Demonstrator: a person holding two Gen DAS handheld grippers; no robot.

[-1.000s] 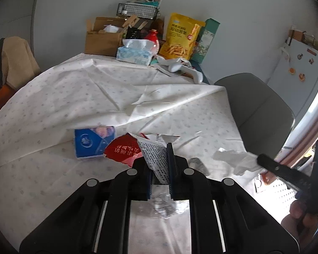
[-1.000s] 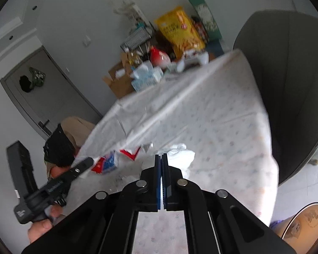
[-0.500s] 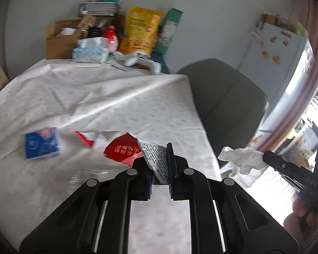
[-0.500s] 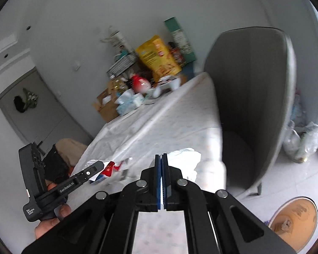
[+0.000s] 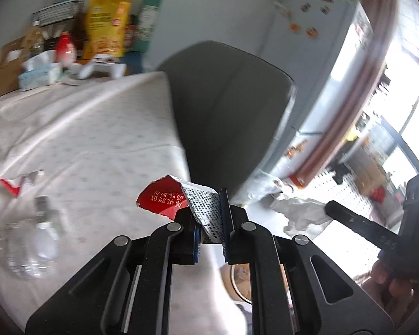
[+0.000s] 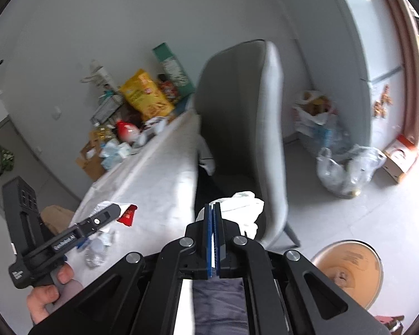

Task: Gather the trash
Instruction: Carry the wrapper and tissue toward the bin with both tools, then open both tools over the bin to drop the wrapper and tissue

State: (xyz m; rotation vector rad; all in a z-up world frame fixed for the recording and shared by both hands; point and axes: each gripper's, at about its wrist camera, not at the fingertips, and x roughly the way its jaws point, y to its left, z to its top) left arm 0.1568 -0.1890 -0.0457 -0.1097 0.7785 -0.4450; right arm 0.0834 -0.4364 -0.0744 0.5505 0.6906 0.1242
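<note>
Standing beside the counter point(image 5: 103, 128), the grey chair point(image 6: 245, 128) fills the far view, with a round bin point(image 6: 349, 270) on the floor at near right, likely where the trash goes. The right gripper point(image 6: 213, 209) pinches a white tissue point(image 6: 243, 206); the left gripper point(image 5: 211, 209) pinches a red wrapper point(image 5: 164, 198), both lifted clear of the counter for carrying.

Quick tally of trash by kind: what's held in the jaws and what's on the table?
Red snack wrapper, in left gripper: 1
White crumpled tissue, in right gripper: 1
Clear plastic bottle, on table: 1
Torn red-white wrapper scrap, on table: 1
Total: 4
</note>
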